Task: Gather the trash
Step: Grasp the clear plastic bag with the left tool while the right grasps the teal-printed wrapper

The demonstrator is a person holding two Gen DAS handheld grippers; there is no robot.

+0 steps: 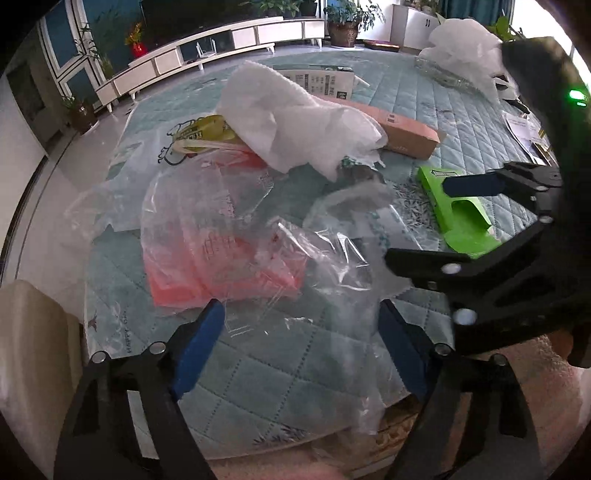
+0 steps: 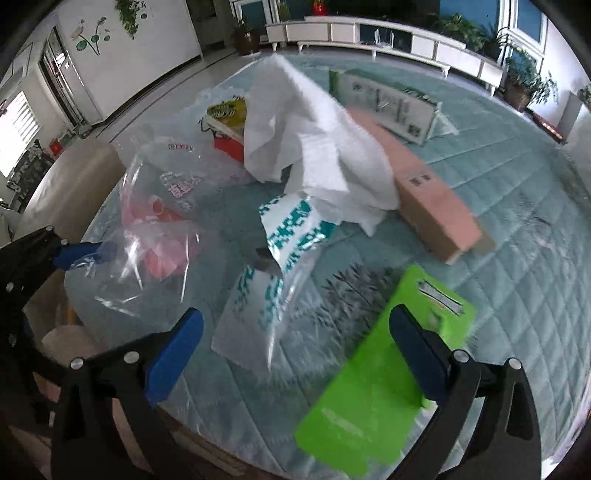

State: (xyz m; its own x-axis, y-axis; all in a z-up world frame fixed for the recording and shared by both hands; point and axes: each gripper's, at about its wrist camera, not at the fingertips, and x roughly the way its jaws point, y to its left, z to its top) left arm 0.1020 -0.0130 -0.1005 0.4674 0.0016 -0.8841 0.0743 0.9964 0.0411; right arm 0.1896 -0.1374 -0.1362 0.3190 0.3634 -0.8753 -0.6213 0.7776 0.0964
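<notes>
The left wrist view looks steeply down along the left claw [image 1: 301, 354] onto the near edge of the quilted counter [image 1: 258, 387], close above a clear plastic bag [image 1: 207, 229], facing a low white cabinet [image 1: 207, 48] by the far wall. The right wrist view sits just to its right, equally steep and close, over a green card [image 2: 373, 387]. Both views share the white foam sheet [image 1: 295, 118], the long pink box [image 1: 402, 129] and the green card. Each view catches the other claw at its side edge.

Quilted teal table cover [image 1: 424, 96], white low cabinet [image 1: 207, 48], potted plant [image 1: 347, 22], beige chair [image 1: 33, 332].
</notes>
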